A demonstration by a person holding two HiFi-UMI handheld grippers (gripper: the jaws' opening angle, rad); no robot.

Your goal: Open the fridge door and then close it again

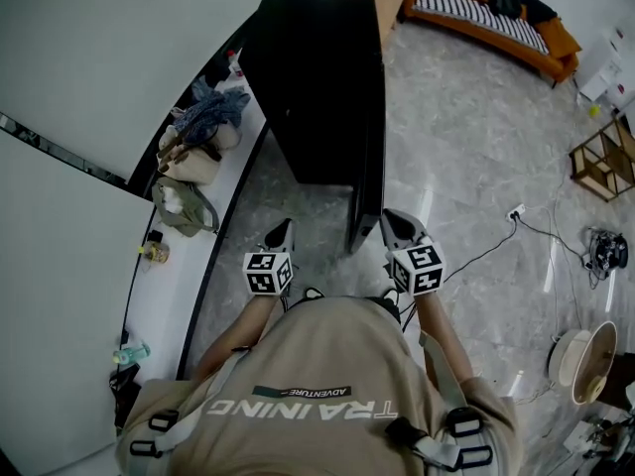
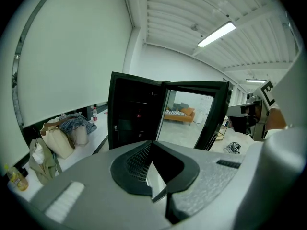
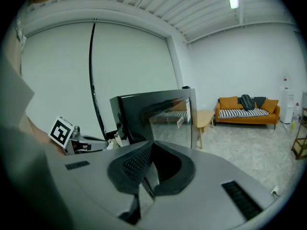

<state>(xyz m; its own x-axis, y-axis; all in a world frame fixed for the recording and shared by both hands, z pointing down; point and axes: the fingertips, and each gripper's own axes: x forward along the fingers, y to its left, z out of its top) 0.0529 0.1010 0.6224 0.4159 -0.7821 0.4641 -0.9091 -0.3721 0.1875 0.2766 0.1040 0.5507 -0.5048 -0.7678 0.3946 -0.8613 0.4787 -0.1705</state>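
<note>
Marble floor (image 1: 466,147) spreads round open black fridge (image 1: 313,77); left gripper (image 1: 283,228) and right gripper (image 1: 397,221) keep jaws closed.

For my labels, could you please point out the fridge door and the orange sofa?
fridge door (image 1: 365,216): head view, its top edge.
orange sofa (image 3: 240,113): right gripper view, its striped seat cushion.

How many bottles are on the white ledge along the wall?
3. A small bottle by the fridge, a yellow bottle beside the olive bag, a greenish bottle at the ledge's near end. The bag may hide more.
</note>
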